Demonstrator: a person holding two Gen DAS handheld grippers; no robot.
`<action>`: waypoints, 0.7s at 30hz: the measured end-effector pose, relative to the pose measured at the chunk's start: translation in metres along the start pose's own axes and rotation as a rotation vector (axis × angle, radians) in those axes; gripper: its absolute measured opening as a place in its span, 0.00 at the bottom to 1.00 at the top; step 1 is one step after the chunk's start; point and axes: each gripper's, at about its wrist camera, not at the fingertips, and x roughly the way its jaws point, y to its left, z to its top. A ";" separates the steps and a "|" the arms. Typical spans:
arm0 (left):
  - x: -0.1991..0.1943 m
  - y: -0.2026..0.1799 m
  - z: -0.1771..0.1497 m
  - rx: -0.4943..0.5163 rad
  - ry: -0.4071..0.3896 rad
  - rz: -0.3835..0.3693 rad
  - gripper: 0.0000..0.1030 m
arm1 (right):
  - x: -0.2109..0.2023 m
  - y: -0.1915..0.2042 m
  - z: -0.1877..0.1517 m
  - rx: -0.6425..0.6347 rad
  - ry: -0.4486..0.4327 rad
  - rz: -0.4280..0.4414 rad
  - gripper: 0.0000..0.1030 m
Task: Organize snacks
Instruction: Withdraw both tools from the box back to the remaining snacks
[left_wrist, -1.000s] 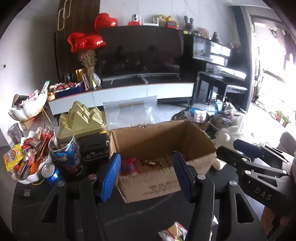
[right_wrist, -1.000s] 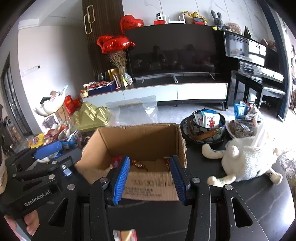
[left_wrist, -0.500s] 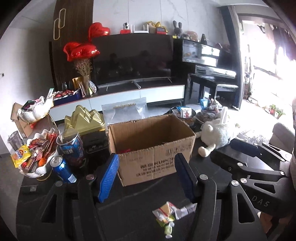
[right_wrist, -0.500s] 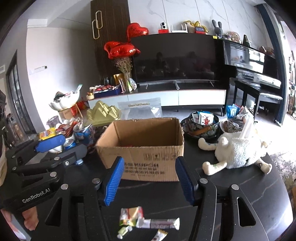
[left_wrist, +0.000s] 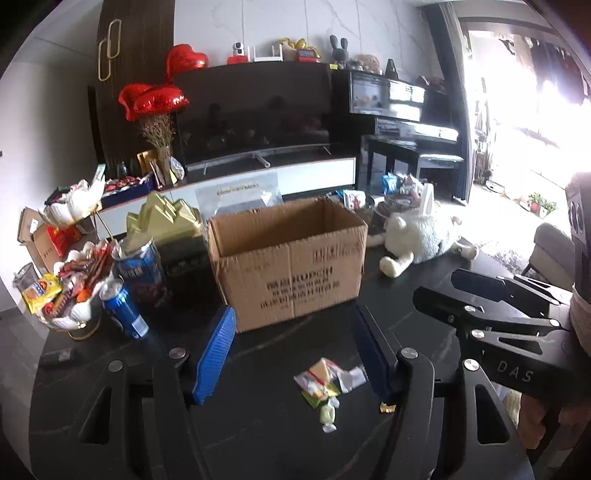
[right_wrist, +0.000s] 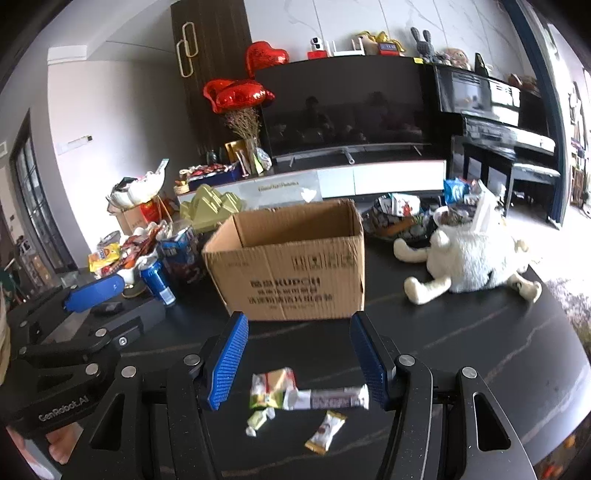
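Left gripper (left_wrist: 295, 354) and right gripper (right_wrist: 295, 365): jaws spread after widening, empty, above loose snacks (right_wrist: 295, 397) on table (right_wrist: 461, 343), before box (right_wrist: 295, 273).

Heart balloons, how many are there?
2. One red heart balloon is high beside the TV's top corner. The other heart balloon is lower, just left, above the dried flowers.

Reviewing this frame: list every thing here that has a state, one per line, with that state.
cardboard box: upright, top flaps open.
loose snack packets: lying on the table in front of the box, not held.
blue can: upright, left of the box.
plush toy: lying on the table right of the box.
left gripper: open, holding nothing.
right gripper: open, jaws have just been opening, nothing gripped.
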 end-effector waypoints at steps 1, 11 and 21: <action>0.000 -0.001 -0.004 0.002 0.003 -0.002 0.62 | 0.000 0.000 -0.004 0.001 0.004 -0.001 0.57; 0.013 -0.003 -0.042 -0.025 0.073 -0.048 0.62 | 0.011 0.000 -0.036 -0.001 0.060 -0.017 0.57; 0.037 -0.009 -0.078 -0.037 0.145 -0.065 0.61 | 0.036 -0.011 -0.079 0.035 0.192 -0.026 0.57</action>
